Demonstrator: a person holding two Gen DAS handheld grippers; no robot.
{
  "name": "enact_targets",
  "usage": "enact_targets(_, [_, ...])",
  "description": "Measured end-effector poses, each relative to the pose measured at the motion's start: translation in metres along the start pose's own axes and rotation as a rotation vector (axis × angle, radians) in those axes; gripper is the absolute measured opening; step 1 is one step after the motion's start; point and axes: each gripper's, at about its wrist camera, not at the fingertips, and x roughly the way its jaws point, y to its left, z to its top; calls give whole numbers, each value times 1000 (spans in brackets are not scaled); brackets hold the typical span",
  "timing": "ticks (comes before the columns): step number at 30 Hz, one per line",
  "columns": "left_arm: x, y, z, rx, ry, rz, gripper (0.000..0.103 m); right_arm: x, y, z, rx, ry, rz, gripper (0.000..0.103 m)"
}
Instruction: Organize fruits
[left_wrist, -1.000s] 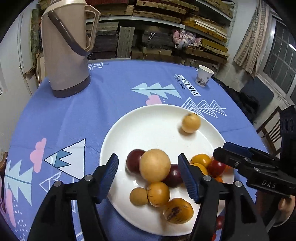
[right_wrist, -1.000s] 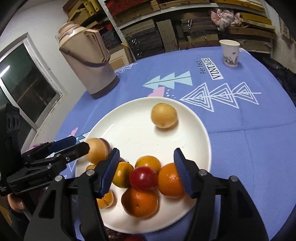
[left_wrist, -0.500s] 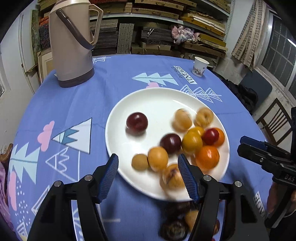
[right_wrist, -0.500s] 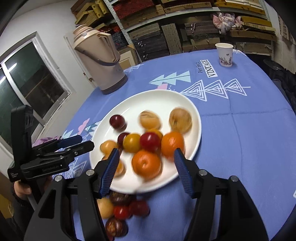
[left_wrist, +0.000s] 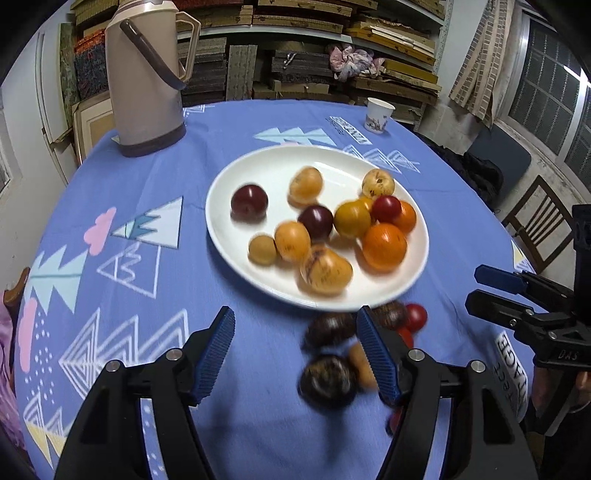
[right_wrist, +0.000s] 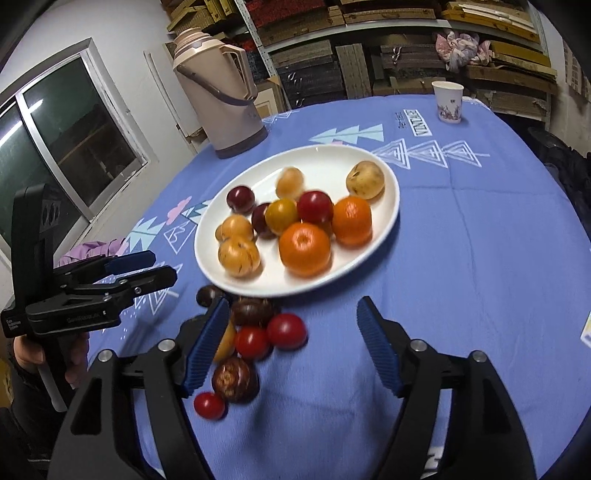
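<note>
Hovering over the desk (left_wrist: 92, 295), we keep both hand-held grippers empty: the left hand-held gripper (left_wrist: 295, 350) wide, the right hand-held gripper (right_wrist: 291, 350) opening. Loose fruits (right_wrist: 255, 332) lie at lower centre below the plate (right_wrist: 384, 221); a glancing pinch could roll them off

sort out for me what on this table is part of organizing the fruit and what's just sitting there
Part of the job: white plate, the fruit on it, loose fruit on the cloth.

Just sitting there: thermos, paper cup, blue tablecloth.
</note>
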Motion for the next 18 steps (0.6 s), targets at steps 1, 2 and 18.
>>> enact_targets(1, [1,-1,-4,1,7,-3,70,1,1,-3,-11,8,-2,80])
enact_targets(2, [2,-3,-9,3,17,-8,70,2,3,-7,-25,13,-6,84])
enact_targets(18, [23,-14,-43,47,108,-41,72,7,-8,-32,18,75,43,84])
